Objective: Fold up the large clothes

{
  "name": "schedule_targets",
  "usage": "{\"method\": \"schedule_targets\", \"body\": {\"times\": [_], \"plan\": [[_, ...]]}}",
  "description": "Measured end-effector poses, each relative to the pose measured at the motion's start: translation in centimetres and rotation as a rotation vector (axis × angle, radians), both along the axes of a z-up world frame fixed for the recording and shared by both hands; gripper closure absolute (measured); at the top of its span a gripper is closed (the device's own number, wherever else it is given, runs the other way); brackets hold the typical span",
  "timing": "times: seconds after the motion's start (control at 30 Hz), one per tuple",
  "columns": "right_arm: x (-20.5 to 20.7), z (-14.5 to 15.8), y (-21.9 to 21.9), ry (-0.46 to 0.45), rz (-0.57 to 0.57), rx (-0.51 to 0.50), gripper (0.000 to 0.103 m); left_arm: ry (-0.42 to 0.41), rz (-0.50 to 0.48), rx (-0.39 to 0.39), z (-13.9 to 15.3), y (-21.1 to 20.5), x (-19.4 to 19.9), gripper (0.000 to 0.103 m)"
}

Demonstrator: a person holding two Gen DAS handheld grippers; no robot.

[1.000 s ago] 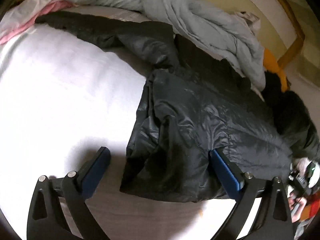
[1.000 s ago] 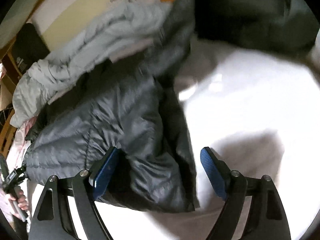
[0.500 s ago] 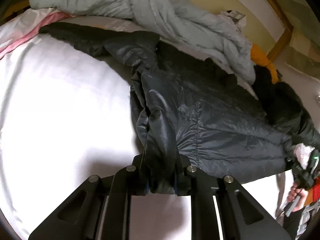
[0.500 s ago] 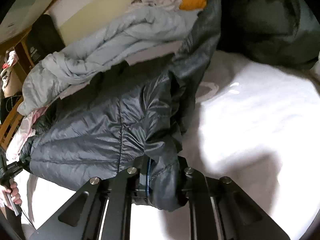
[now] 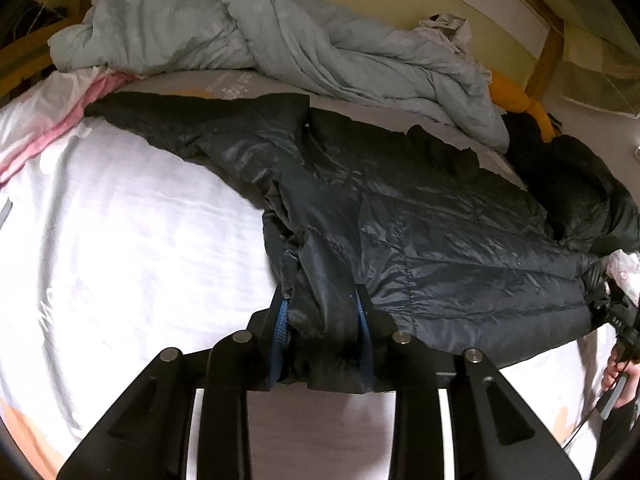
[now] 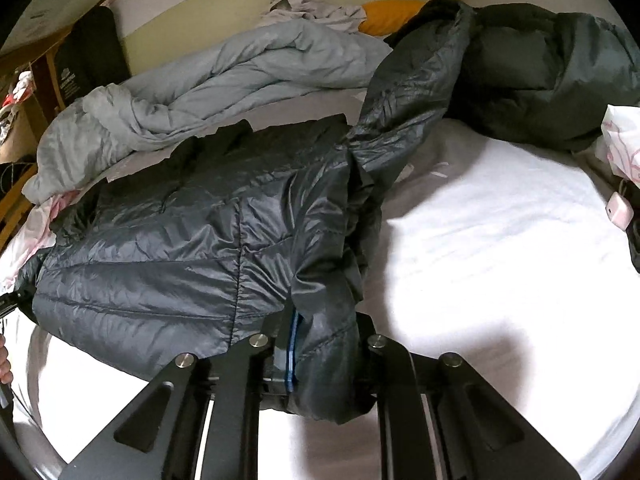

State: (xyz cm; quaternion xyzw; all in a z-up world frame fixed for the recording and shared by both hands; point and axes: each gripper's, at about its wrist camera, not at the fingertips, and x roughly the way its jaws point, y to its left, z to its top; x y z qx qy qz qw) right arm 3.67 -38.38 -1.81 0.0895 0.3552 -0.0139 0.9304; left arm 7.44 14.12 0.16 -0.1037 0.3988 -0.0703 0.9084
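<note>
A white-sheeted bed (image 5: 120, 232) fills the room's foreground, its bare sheet stretching wide on either side of the work. Heaped along its far edge, against the pale wall, lies a crumpled light grey-blue duvet (image 5: 248, 28), with a pink-and-white cloth (image 5: 76, 96) tucked at one end and an orange cushion (image 6: 394, 12) showing at the other.

Spread across the middle of the bed is the dark quilted puffer jacket (image 5: 440, 232), lying mostly flat with its hem toward the near edge and its glossy panels creased. One sleeve (image 5: 192, 128) trails flat across the sheet toward the pink cloth; the opposite sleeve (image 6: 408, 104) runs up and away toward a second dark green jacket (image 6: 560, 64) bunched at the bed's far corner.

At the near edge, both lower corners of the puffer jacket are gathered into thick folds. The left gripper (image 5: 323, 320) is closed tight around one bunched corner, blue pads pressed into the fabric on both sides. The right gripper (image 6: 326, 344) is likewise clamped on the other corner, a blue pad edge visible beside the pinched cloth.

A small pink device (image 6: 619, 210) rests on the sheet near the bed's right side.
</note>
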Motion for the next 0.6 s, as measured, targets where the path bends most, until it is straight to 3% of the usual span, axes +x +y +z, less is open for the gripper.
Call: {"method": "schedule_targets", "body": {"times": [0.23,0.47,0.6], "plan": [[-0.1,0.2,0.2,-0.017,-0.015,-0.022,0.085,-0.036,0.032,0.045,0.4,0.5,0.0,0.057],[-0.8,0.6,-0.5,-0.037,-0.05,-0.028,0.075,-0.086,0.031,0.073,1.5,0.6,1.6,0.057],[-0.9,1.0,-0.9,-0.06,-0.083,-0.035,0.07,-0.099,0.045,0.01,2.2,2.4,2.5,0.055]]}}
